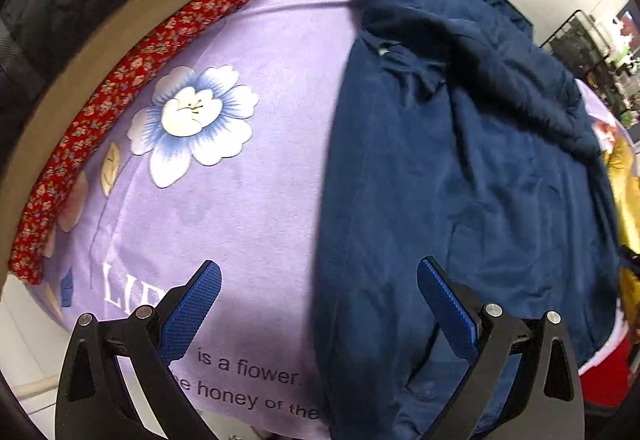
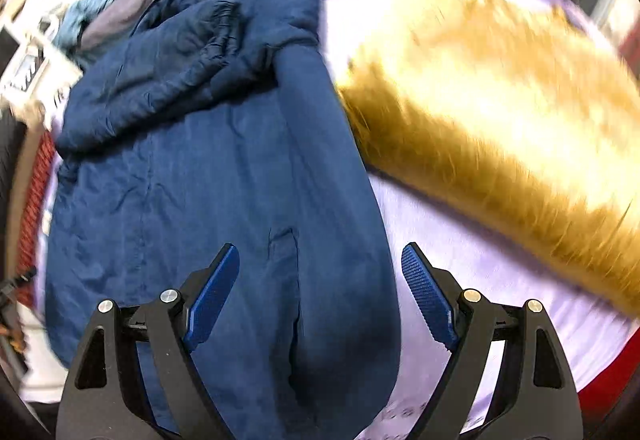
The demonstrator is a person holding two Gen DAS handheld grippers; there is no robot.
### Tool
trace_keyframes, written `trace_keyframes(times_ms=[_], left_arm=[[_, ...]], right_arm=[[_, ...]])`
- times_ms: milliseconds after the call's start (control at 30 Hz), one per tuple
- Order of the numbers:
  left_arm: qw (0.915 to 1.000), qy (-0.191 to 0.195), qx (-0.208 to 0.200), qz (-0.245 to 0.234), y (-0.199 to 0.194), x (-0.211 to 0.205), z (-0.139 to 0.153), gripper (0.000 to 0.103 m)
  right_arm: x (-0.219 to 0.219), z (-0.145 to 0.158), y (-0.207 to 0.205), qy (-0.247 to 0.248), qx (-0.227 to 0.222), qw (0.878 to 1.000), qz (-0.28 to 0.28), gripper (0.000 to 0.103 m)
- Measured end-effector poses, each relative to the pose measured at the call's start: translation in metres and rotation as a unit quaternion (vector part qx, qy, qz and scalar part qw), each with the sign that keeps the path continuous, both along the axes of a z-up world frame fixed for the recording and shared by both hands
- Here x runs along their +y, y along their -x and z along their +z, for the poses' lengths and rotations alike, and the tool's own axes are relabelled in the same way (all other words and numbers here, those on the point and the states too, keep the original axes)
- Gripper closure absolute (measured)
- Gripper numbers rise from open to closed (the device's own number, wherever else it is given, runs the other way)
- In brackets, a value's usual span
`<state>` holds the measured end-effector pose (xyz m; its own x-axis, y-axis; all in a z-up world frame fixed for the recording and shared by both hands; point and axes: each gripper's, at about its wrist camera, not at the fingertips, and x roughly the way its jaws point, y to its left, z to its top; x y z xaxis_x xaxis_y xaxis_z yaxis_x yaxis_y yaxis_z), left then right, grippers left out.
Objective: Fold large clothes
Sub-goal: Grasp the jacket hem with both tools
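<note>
lying lengthwise on the lilac flower-print bed sheet point(image 1: 248, 208), the navy jacket point(image 1: 460, 180) is partly folded: its body forms a long strip with a crumpled sleeve or hood bunched across the far end, and a pocket seam runs down the near part. the left gripper point(image 1: 320, 312) hangs above the jacket's left edge, jaws wide with nothing between them, one finger over the sheet and one over the navy cloth. the right gripper point(image 2: 320, 292) hangs above the jacket's right edge, jaws likewise wide and empty, straddling the border of cloth and sheet.

the chief risk, as i judge it, is an uneven pinch: if one gripper takes only the top layer and the other takes two, the next fold will skew and the bunched far end will drag out of place. either jaw could also catch the bed sheet with the jacket, pulling the sheet up and rumpling the fold. the slick-looking fabric may slip from a shallow bite. just right of the jacket lies a golden furry garment point(image 2: 500, 112), blurred in the right wrist view; a wide swing could snag it. a red floral cloth point(image 1: 120, 96) along the cardboard edge point(image 1: 80, 72) is well apart and less of a worry.
</note>
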<state>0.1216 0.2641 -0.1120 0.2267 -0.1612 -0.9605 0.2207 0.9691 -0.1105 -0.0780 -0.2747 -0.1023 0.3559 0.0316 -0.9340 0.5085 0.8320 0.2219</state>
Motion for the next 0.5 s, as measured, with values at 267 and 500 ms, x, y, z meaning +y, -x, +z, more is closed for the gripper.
trace_keyframes(times_ms=[267,500], left_arm=[[0.9967,0.031,0.066,-0.036,0.031,-0.014,-0.036,0.007],[0.9935,0.039,0.098,-0.041,0.056,-0.008,-0.059,0.007]], right_arm=[[0.007,-0.035,0.040,-0.067,0.040,0.997,-0.018,0.020],[0.000,-0.055,0.080,-0.154,0.023,0.986,-0.065,0.020]])
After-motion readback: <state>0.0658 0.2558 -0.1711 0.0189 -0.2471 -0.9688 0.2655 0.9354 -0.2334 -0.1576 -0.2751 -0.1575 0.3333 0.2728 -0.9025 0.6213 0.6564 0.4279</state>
